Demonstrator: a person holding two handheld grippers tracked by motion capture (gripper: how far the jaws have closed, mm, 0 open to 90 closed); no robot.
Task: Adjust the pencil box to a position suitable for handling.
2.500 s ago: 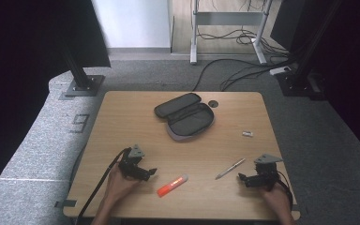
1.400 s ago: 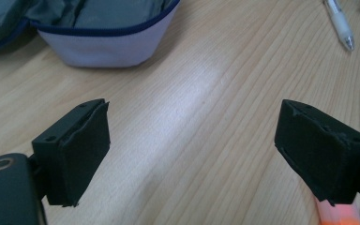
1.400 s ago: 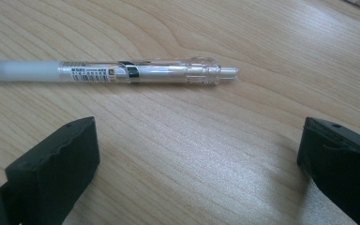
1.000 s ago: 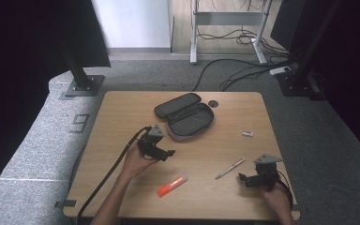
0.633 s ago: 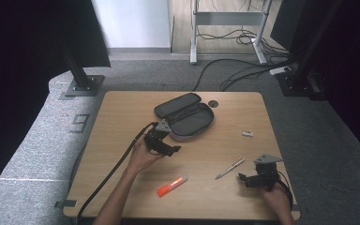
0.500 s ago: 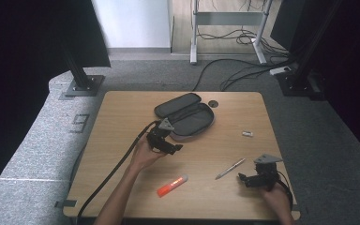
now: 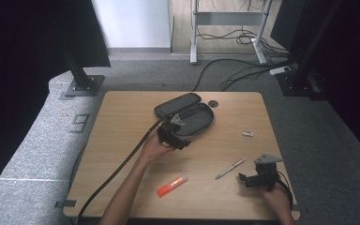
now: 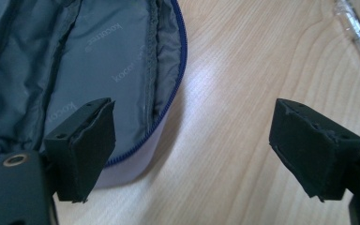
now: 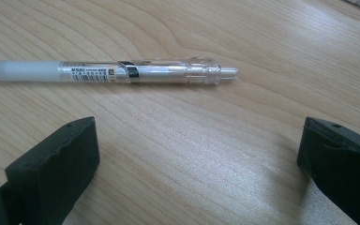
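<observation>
An open grey pencil case (image 7: 190, 114) lies at the back middle of the wooden table (image 7: 122, 117). My left gripper (image 7: 183, 142) hovers at the case's near rim, open and holding nothing. In the left gripper view the case's grey lining and blue zipper (image 8: 98, 70) sit behind the left jaw, and the left gripper (image 8: 192, 140) has bare wood between its jaws. A clear pen (image 7: 230, 168) lies at the front right. My right gripper (image 7: 243, 180) rests open just right of it. In the right gripper view the pen (image 9: 122, 72) lies crosswise beyond the open right gripper (image 9: 197, 159).
An orange marker (image 7: 172, 185) lies near the front edge, between the two hands. A small white item (image 7: 247, 134) sits at the right, and a round black hole (image 7: 213, 103) is beside the case. The left gripper's cable (image 7: 117, 171) trails to the front left corner.
My left hand has carried its gripper from the front left up and to the right, to the pencil case's near edge. The right gripper has stayed in place.
</observation>
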